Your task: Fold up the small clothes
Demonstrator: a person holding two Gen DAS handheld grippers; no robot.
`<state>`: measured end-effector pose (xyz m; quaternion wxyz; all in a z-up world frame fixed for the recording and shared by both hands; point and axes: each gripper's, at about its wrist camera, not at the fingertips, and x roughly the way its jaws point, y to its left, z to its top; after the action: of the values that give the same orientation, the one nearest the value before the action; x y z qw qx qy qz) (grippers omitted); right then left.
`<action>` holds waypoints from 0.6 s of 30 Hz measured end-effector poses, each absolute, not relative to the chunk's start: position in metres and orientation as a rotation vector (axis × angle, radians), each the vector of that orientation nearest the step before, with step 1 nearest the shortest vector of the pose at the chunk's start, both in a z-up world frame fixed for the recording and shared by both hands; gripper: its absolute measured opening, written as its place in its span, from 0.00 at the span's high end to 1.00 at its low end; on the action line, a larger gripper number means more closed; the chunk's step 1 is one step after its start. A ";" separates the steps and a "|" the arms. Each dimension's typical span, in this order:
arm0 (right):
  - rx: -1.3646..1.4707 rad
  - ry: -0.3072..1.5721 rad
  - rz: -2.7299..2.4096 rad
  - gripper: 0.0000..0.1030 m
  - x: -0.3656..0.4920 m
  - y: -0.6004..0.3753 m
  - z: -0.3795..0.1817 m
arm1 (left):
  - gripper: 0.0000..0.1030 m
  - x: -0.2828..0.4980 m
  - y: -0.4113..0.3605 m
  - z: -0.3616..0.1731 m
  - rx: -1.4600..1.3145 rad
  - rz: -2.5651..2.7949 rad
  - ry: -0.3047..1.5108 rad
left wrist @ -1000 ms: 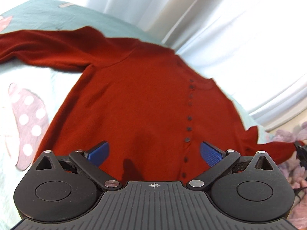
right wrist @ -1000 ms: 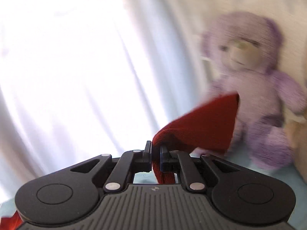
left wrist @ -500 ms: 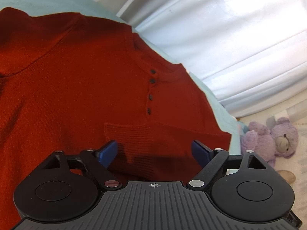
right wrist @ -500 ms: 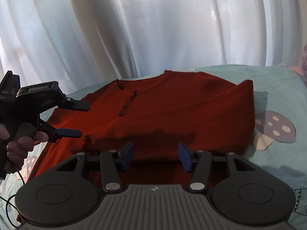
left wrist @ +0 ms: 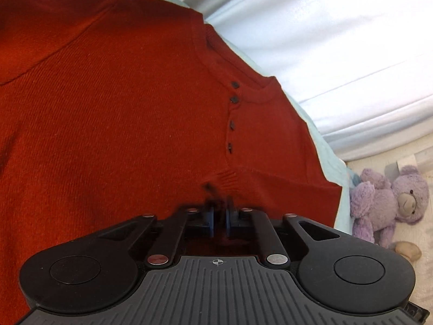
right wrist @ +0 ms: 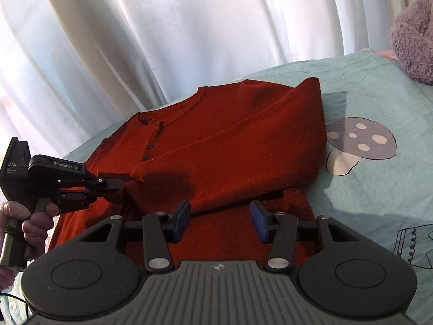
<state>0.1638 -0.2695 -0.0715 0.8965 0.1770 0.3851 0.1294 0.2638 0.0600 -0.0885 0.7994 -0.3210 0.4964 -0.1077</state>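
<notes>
Lying on the sheet [right wrist: 379,103], the sweater [right wrist: 230,146] had its cuff clamped in the left gripper [right wrist: 108,187]; right gripper [right wrist: 219,219] stood apart over its hem

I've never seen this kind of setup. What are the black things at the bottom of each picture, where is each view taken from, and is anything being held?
There is no robot: a person holds a two-finger gripper in each hand, each with a camera looking along its fingers. The left camera shows the left gripper shut on the cuff of a red sweater. The right camera shows the right gripper open above the sweater, gripping nothing, and the person's hand on the left tool. The sweater lies on a pale green sheet with one sleeve folded across it. A purple teddy bear sits beyond.
</notes>
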 end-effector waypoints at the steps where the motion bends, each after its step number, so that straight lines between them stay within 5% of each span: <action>1: 0.378 0.806 0.263 0.52 0.168 -0.269 -0.073 | 0.92 0.264 0.058 -0.082 -0.658 -0.230 1.032; 8: 0.401 0.804 0.231 0.53 0.188 -0.274 -0.072 | 0.93 0.251 0.095 -0.006 -0.457 -0.178 0.753; 12: 0.388 0.784 0.206 0.53 0.197 -0.277 -0.070 | 0.93 0.260 0.123 -0.024 -0.286 0.043 0.797; 18: 0.338 0.789 0.165 0.53 0.233 -0.279 -0.069 | 0.91 0.267 0.155 -0.061 -0.418 0.054 0.881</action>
<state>0.2329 -0.2789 -0.0690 0.9061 0.1635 0.3820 0.0800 0.2674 0.1553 -0.0607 0.8831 -0.2008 0.4233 0.0257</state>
